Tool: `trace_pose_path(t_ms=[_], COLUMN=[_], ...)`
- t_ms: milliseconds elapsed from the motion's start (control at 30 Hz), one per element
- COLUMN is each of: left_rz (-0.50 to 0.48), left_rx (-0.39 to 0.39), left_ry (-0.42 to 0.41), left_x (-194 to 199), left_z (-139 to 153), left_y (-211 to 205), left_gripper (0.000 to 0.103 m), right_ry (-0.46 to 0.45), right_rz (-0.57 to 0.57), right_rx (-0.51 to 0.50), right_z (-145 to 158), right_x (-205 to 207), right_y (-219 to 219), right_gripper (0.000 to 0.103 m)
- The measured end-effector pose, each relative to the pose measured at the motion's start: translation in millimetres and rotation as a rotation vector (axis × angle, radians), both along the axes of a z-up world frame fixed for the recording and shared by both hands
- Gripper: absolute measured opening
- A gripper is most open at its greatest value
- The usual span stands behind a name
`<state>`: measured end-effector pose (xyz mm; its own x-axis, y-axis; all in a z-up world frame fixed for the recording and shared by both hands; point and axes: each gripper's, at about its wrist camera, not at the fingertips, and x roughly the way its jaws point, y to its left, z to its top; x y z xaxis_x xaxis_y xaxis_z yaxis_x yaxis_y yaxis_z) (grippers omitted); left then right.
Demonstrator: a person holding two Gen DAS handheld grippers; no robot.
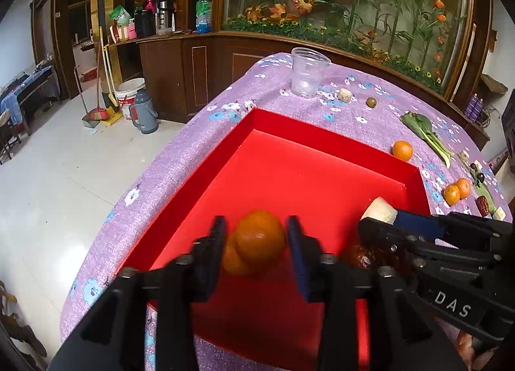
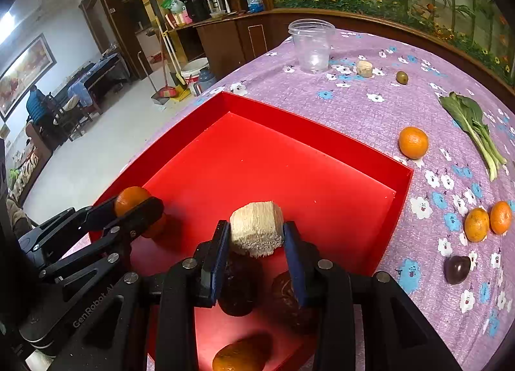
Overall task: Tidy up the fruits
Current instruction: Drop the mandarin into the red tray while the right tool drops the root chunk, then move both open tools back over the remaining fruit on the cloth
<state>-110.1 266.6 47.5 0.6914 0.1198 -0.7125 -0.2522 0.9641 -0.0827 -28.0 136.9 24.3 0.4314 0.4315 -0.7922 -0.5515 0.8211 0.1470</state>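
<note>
A red tray (image 1: 322,132) (image 2: 322,142) lies on the purple flowered cloth. My left gripper (image 1: 256,242) (image 2: 138,210) hangs over the tray's left part with a tangerine (image 1: 260,235) (image 2: 130,198) between its fingers; a small gap shows at the right pad. A second tangerine (image 1: 233,258) lies under it. My right gripper (image 2: 256,239) (image 1: 379,219) is shut on a pale sugarcane chunk (image 2: 256,229) (image 1: 379,210) above two dark fruits (image 2: 239,284) in the tray. Another tangerine (image 2: 241,355) lies near the tray's near edge.
On the cloth right of the tray lie a single tangerine (image 2: 413,142), a pair of tangerines (image 2: 487,221), a dark purple fruit (image 2: 457,269), a leafy green (image 2: 476,129), a green olive-like fruit (image 2: 402,77), a pale chunk (image 2: 364,68) and a clear plastic cup (image 2: 312,45).
</note>
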Motion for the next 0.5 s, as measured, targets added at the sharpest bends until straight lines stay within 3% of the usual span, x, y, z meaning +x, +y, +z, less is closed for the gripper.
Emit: trace_pose_path(t_ms=[200, 500], left_rz=[0.017, 0.015], left_rx=[0.019, 0.055], left_ry=[-0.021, -0.046], left_x=[-4.0, -14.3], left_z=[11.0, 27.3], left_y=[-1.1, -12.0], left_gripper=[0.06, 0.064], right_ry=[-0.034, -0.052], right_rz=[0.002, -0.009], right_rx=[0.009, 0.034], right_z=[9.4, 20.5], right_x=[-5.9, -16.5], right_y=[-2.2, -15.3], right_gripper=[0.039, 0.04])
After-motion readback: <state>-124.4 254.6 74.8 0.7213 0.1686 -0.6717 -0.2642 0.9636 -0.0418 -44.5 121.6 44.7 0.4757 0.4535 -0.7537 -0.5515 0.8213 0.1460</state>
